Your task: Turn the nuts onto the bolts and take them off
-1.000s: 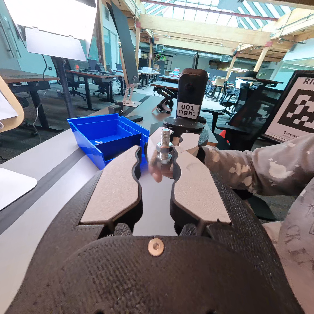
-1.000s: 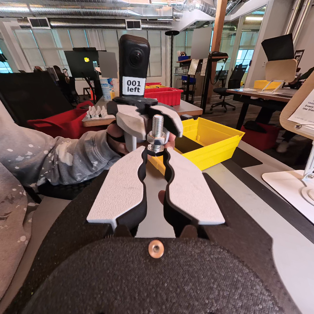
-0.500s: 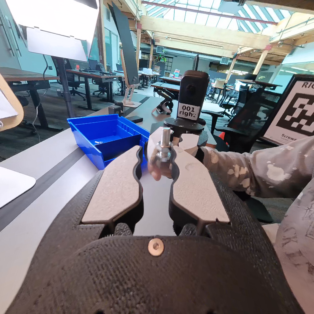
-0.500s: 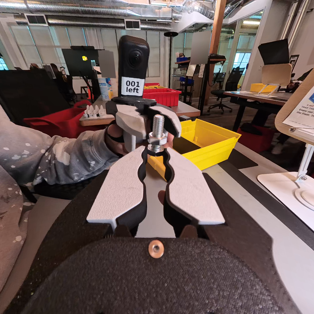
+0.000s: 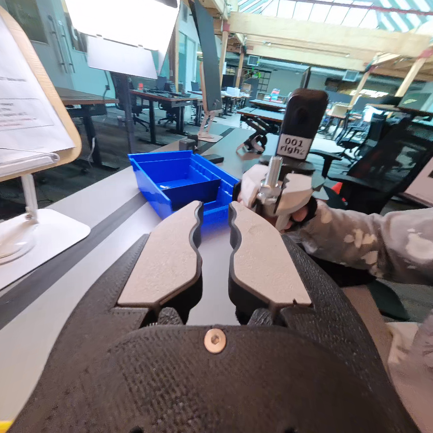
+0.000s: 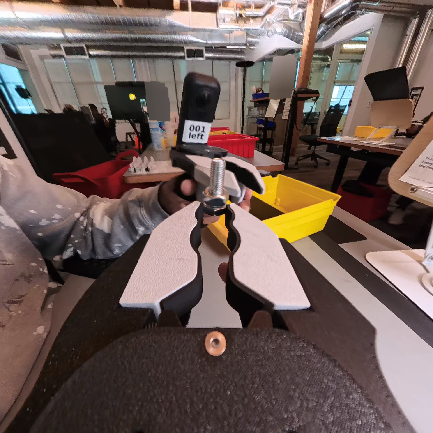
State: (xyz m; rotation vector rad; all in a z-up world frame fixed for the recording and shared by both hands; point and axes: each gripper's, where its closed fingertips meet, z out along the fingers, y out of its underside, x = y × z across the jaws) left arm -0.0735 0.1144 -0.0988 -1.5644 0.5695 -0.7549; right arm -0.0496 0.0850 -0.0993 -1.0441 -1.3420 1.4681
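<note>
A steel bolt [image 6: 217, 173] stands upright with a nut [image 6: 215, 199] low on its thread, close to the head. My right gripper [image 6: 213, 209] is shut on the bolt's head and holds it above the table. In the left wrist view the bolt [image 5: 273, 171] and right gripper [image 5: 269, 201] sit to the right of my left gripper [image 5: 215, 207]. The left gripper is open and empty, its jaws parted in front of the blue bin [image 5: 150, 185]. In the right wrist view it [image 6: 230, 182] shows just behind the bolt, not touching it.
The blue bin holds a small metal part [image 5: 165, 186]. A yellow bin [image 6: 302, 220] stands behind the right gripper. A paper stand [image 5: 30, 112] with a white base [image 5: 46, 232] is on the grey table [image 5: 93, 210] at the left. A person's sleeve [image 5: 363, 239] crosses at the right.
My left gripper has come away from the bolt and nut and swung left, so the bolt now sits right of its jaws. The right gripper still holds the bolt upright.
</note>
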